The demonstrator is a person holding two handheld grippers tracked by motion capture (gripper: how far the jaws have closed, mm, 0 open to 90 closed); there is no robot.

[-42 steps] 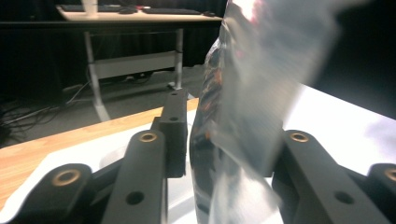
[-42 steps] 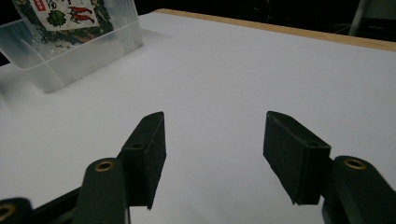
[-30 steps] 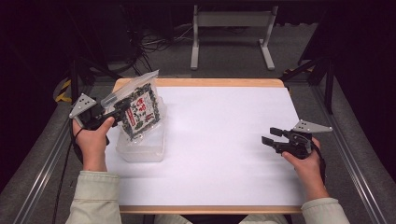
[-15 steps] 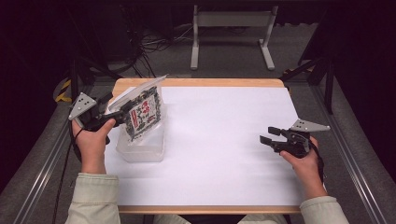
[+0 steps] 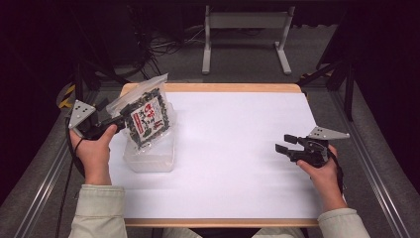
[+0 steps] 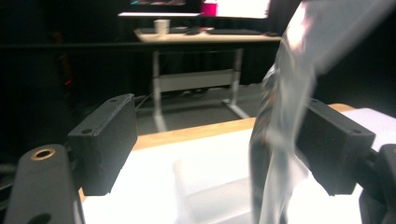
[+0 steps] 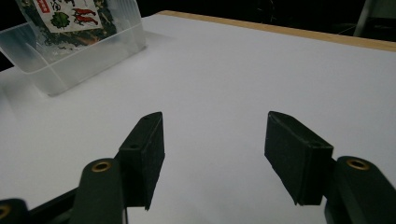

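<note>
Bag (image 5: 147, 118) tipped upright over tub (image 5: 148, 157) | left gripper (image 5: 115, 121) jaws parted, bag against one | right gripper (image 5: 285, 144) apart, clear sheet around

The white-covered wooden table (image 5: 237, 148) lies bare across its middle and right, giving open passage between the clear plastic rectangular tub (image 5: 149, 153) at its left and the right gripper (image 5: 283, 144), whose jaws stand apart just above the sheet. The tub blocks the left side, and a clear plastic packet with dark contents and a red-and-white label (image 5: 147, 116) rises tilted out of it. The left gripper (image 6: 210, 140) is just beside the packet's left, one jaw touching the film, jaws spread.
</note>
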